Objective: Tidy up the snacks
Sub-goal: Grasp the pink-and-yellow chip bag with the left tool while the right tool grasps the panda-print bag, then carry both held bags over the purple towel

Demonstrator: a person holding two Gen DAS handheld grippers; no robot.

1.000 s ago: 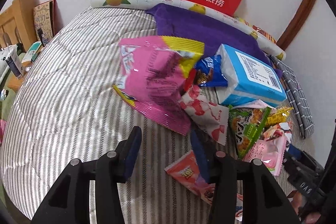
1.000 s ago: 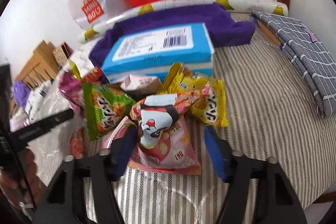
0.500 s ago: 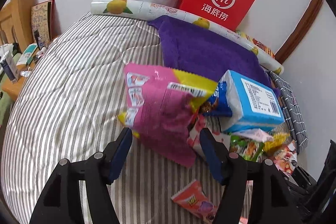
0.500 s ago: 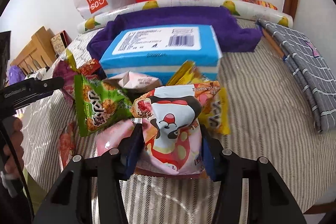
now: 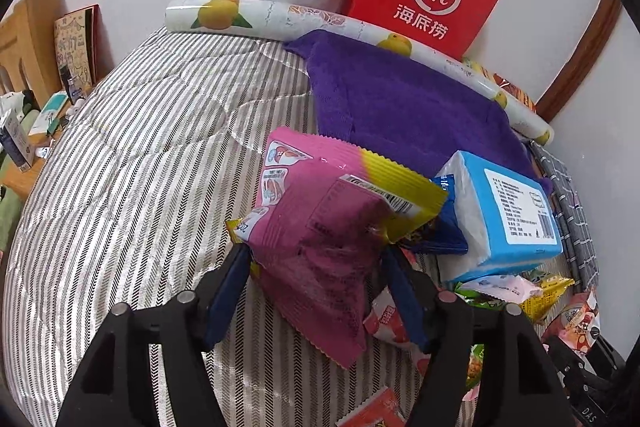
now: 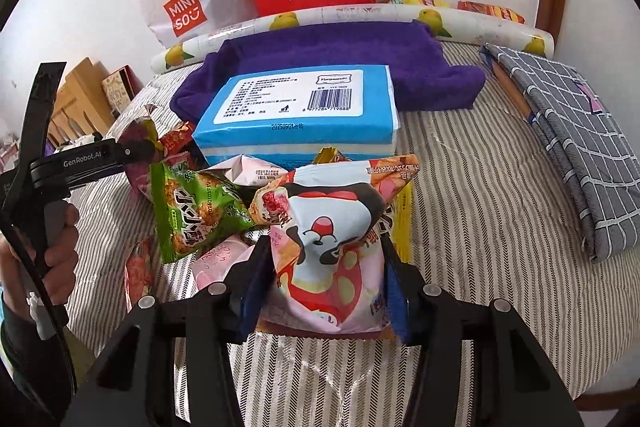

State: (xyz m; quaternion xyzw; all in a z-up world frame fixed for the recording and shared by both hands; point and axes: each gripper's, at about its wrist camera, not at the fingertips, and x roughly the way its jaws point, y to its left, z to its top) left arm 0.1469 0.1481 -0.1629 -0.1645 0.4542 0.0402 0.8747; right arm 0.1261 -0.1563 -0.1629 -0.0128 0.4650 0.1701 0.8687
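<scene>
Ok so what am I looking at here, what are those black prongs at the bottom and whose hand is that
Those prongs are two handheld grippers, one in each of a person's hands, each carrying a wide-angle camera looking along its fingers. One picture comes from the left gripper, whose fingers press a pink and yellow snack bag. The other comes from the right gripper, squeezing a cartoon-printed snack bag. The hand at its edge is the person's own, holding the left gripper. Everything lies on a striped bedspread: more snacks, a blue tissue pack, a purple towel.
</scene>
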